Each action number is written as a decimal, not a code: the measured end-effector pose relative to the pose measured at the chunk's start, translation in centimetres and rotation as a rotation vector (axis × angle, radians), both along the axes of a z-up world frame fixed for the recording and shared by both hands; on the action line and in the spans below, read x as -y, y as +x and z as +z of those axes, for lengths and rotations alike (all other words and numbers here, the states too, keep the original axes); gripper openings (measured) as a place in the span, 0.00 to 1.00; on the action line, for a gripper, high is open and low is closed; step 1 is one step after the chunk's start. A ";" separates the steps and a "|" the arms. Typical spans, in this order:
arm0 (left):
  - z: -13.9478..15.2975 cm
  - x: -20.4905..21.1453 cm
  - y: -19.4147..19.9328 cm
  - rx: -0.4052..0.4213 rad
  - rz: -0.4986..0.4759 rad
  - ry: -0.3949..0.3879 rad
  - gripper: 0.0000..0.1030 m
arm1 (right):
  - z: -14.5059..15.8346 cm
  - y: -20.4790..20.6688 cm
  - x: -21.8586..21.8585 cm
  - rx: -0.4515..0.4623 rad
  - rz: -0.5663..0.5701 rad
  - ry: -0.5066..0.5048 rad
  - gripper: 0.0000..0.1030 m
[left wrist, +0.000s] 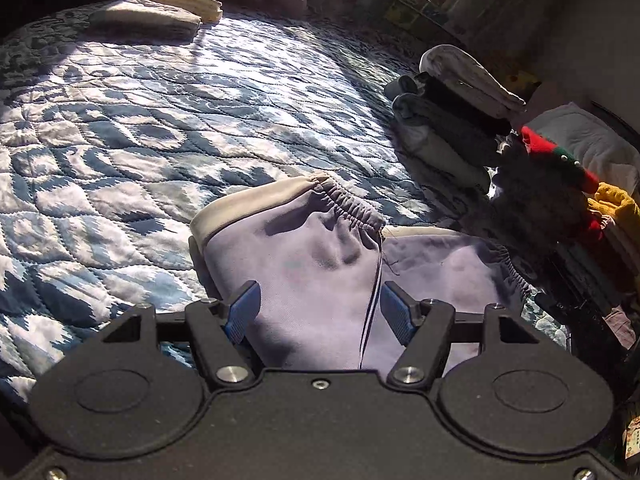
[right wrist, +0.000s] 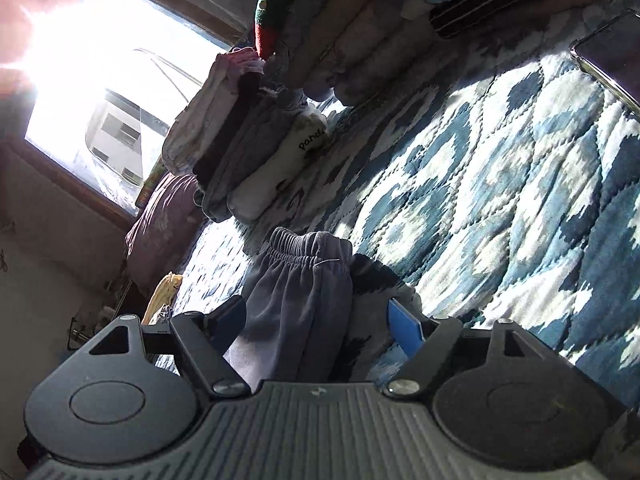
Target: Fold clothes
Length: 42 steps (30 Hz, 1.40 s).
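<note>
Left gripper point(left wrist: 320, 304) level, low centre, spread over lilac elastic-waist sweatpants point(left wrist: 320, 248). Right gripper point(right wrist: 316, 320) rolled sideways, spread around same waistband. "panda" on white folded garment point(right wrist: 280, 164), centre.

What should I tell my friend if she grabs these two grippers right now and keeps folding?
Left gripper: open, fingers on either side of the purple pants, not pinching.
Right gripper: open too, around the pants' elastic waistband.
The pants lie bunched on the blue quilt, not yet folded flat.
Done: folded stacks sit by the pillow and along the bed's side.
Left: grip the pants, fold them, add them to a stack.
</note>
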<state>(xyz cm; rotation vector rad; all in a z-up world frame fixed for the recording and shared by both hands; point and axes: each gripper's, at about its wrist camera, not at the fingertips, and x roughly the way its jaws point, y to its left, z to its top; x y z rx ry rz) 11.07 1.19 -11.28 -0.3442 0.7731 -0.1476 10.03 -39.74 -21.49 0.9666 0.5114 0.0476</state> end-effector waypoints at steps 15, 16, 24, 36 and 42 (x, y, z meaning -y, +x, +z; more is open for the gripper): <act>-4.3 10.6 10.2 -0.029 -0.140 0.406 0.45 | -0.4 2.1 -1.7 0.081 0.074 -0.029 0.87; -4.3 10.3 10.5 -0.037 -0.119 0.399 0.41 | -0.4 2.2 -1.8 0.082 0.076 -0.035 0.87; -2.6 8.4 9.8 -0.013 -0.085 0.366 0.12 | -0.4 2.5 -2.5 0.091 0.087 -0.086 0.91; 2.9 -10.6 -2.0 0.113 0.210 -0.081 0.12 | -0.6 2.1 -2.3 0.100 0.072 -0.056 0.91; -1.9 -17.0 -7.3 -0.035 0.387 -0.195 0.12 | -0.6 1.8 -2.3 0.096 0.073 -0.053 0.91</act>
